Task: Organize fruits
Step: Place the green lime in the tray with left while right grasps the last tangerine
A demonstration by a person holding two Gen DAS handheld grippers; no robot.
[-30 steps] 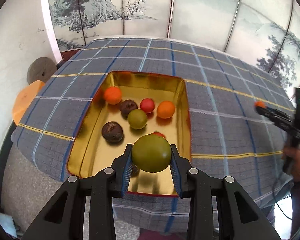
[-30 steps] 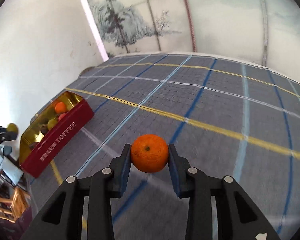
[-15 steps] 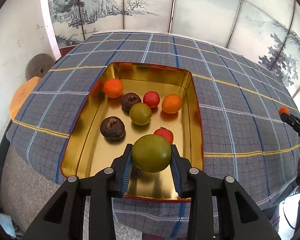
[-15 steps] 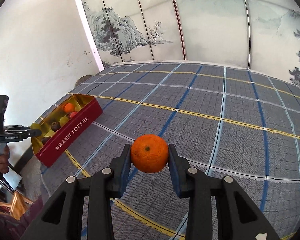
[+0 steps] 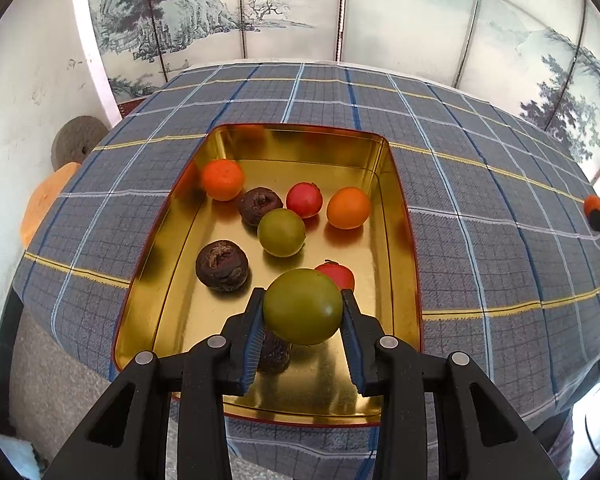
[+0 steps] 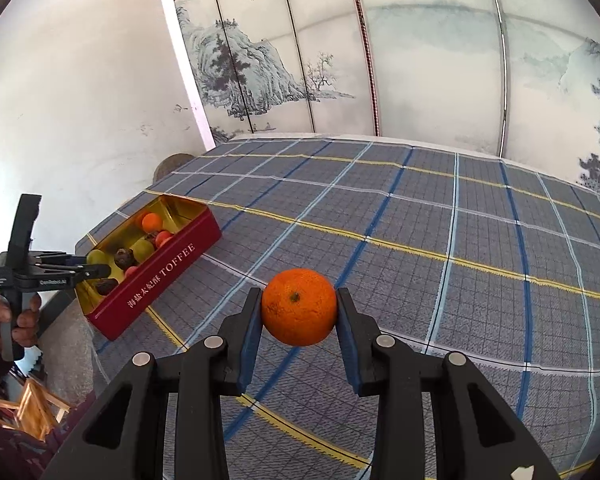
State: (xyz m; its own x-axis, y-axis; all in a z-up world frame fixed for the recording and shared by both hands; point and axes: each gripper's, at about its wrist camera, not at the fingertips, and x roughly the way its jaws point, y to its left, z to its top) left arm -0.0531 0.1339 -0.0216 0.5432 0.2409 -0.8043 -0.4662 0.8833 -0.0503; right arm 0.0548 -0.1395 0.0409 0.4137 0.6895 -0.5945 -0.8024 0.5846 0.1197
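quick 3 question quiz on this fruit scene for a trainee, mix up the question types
1. True or false: the left gripper holds a green fruit over the gold tin.
2. What does the right gripper hold? A) red fruit B) orange C) nothing
3. Fill in: the English word on the tin's red side is ____.

Key: 1 true; 2 B; 3 TOFFEE
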